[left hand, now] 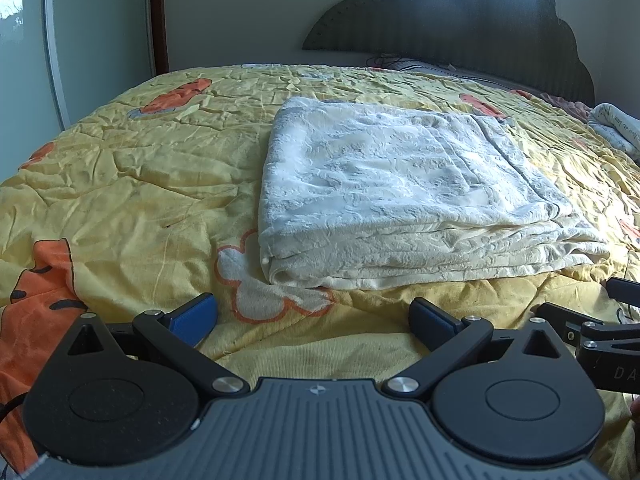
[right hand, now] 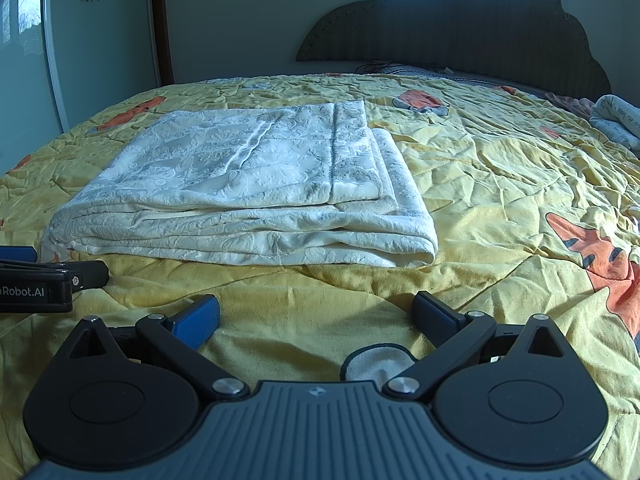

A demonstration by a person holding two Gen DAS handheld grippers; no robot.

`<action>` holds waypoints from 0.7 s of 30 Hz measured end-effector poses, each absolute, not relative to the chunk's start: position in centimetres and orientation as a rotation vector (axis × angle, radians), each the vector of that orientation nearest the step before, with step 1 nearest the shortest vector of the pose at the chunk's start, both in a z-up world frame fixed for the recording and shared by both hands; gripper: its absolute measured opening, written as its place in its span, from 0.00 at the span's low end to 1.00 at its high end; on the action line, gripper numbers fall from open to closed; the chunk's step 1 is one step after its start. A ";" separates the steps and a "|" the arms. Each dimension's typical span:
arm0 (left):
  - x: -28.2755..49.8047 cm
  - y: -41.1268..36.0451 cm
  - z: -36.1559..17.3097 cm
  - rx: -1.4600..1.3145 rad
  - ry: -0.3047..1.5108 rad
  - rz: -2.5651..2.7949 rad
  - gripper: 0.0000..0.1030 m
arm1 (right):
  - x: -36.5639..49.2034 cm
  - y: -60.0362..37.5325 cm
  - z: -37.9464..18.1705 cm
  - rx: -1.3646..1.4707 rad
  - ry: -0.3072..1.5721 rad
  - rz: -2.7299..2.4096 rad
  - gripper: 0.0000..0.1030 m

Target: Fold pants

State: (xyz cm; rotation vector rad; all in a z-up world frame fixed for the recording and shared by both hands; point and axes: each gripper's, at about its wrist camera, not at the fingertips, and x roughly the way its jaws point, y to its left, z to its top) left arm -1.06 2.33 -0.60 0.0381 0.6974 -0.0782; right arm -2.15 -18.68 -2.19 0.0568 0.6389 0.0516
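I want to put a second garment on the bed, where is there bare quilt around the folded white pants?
Open quilt lies left of the folded white pants, toward the wardrobe door, and right of them in the right wrist view. The near strip holds the left gripper and right gripper. The far right corner holds rolled bedding.

The right gripper is cut off by the edge in the left wrist view, so only some black parts show. The left gripper is cut off the same way in the right wrist view, and the words printed on it start past the edge. A rolled cloth runs off the side. The bottom layers of the pants are hidden under the top ones. The cords by the headboard are too small to make out.
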 end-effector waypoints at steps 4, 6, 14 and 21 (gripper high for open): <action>-1.1 2.3 -0.6 0.028 0.693 -0.075 1.00 | -2.2 -18.7 -2.2 0.057 0.639 0.052 1.00; -1.0 2.4 -0.6 0.015 0.690 -0.061 1.00 | -2.2 -18.7 -2.2 0.057 0.639 0.052 1.00; -0.8 2.2 -0.6 0.030 0.693 0.001 1.00 | -2.2 -18.7 -2.2 0.057 0.639 0.052 1.00; -0.7 2.2 -0.7 0.039 0.700 -0.008 1.00 | -2.2 -18.7 -2.2 0.057 0.639 0.052 1.00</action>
